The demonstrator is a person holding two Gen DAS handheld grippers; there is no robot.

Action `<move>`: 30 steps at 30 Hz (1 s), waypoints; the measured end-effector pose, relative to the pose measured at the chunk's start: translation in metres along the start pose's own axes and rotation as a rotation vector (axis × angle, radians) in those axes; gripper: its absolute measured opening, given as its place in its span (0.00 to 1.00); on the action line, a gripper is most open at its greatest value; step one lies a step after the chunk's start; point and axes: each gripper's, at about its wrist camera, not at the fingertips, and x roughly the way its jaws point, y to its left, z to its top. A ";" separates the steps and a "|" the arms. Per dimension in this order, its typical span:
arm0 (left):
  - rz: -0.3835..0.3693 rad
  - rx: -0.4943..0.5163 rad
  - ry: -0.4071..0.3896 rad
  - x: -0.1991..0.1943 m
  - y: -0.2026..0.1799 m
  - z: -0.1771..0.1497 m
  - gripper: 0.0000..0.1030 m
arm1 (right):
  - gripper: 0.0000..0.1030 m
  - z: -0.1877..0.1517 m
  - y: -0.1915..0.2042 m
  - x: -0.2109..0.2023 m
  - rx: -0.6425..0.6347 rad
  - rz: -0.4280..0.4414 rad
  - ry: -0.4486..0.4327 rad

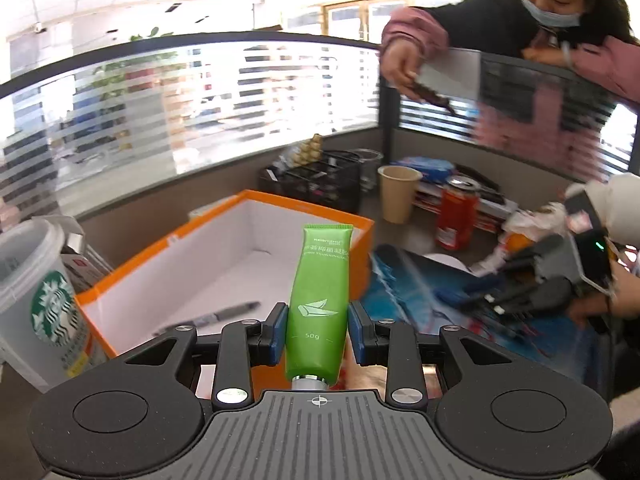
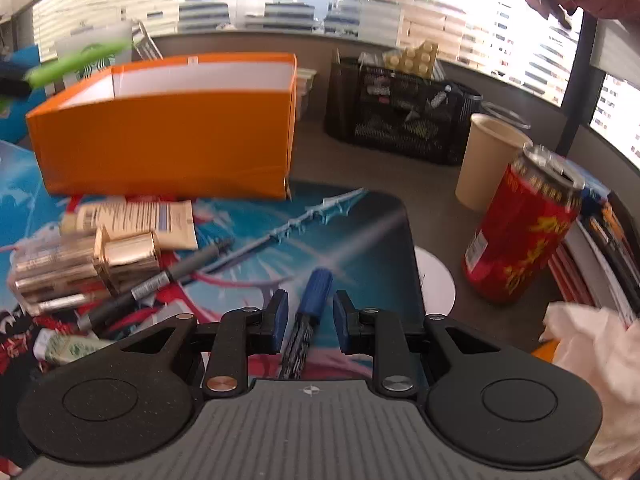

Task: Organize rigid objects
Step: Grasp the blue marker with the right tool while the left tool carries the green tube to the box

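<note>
The green tube is being held upright between the fingers of the left gripper, above the near edge of the orange box; the right pad is standing slightly apart from it. A grey pen is lying inside the box. The right gripper is being kept with fingers spread around a blue-capped marker, lying on the mat in front of the box.

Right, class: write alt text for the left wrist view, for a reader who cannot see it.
The left gripper holds a green tube upright between its jaws, above an open orange box with a pen inside. A Starbucks cup stands left.
</note>
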 end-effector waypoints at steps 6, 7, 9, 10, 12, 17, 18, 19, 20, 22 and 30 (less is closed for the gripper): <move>0.009 0.007 0.033 0.024 0.021 0.013 0.29 | 0.21 -0.004 -0.002 0.002 0.007 -0.001 0.009; 0.008 0.012 0.044 0.028 0.025 0.013 0.29 | 0.21 -0.004 -0.003 0.002 0.009 -0.001 0.011; 0.012 0.014 0.066 0.039 0.034 0.017 0.29 | 0.21 -0.005 -0.005 0.002 0.009 -0.004 0.015; 0.013 0.012 0.075 0.043 0.038 0.017 0.29 | 0.21 -0.005 -0.005 0.002 0.010 -0.004 0.016; 0.006 0.005 0.093 0.055 0.048 0.019 0.29 | 0.21 -0.006 -0.007 0.002 0.015 0.002 0.018; -0.005 0.007 0.146 0.082 0.065 0.018 0.29 | 0.21 -0.006 -0.012 0.000 0.028 -0.002 0.018; -0.009 0.008 0.158 0.087 0.068 0.016 0.29 | 0.21 -0.006 -0.014 0.000 0.031 -0.004 0.019; -0.013 0.007 0.171 0.093 0.070 0.014 0.29 | 0.21 -0.006 -0.015 0.000 0.035 -0.007 0.019; -0.016 0.006 0.182 0.097 0.072 0.013 0.29 | 0.21 -0.006 -0.016 0.000 0.038 -0.006 0.022; -0.023 0.002 0.201 0.105 0.076 0.009 0.29 | 0.21 -0.006 -0.016 0.002 0.046 0.006 0.032; -0.079 -0.031 0.217 0.112 0.088 0.003 0.29 | 0.15 -0.007 -0.008 0.006 0.048 0.043 0.031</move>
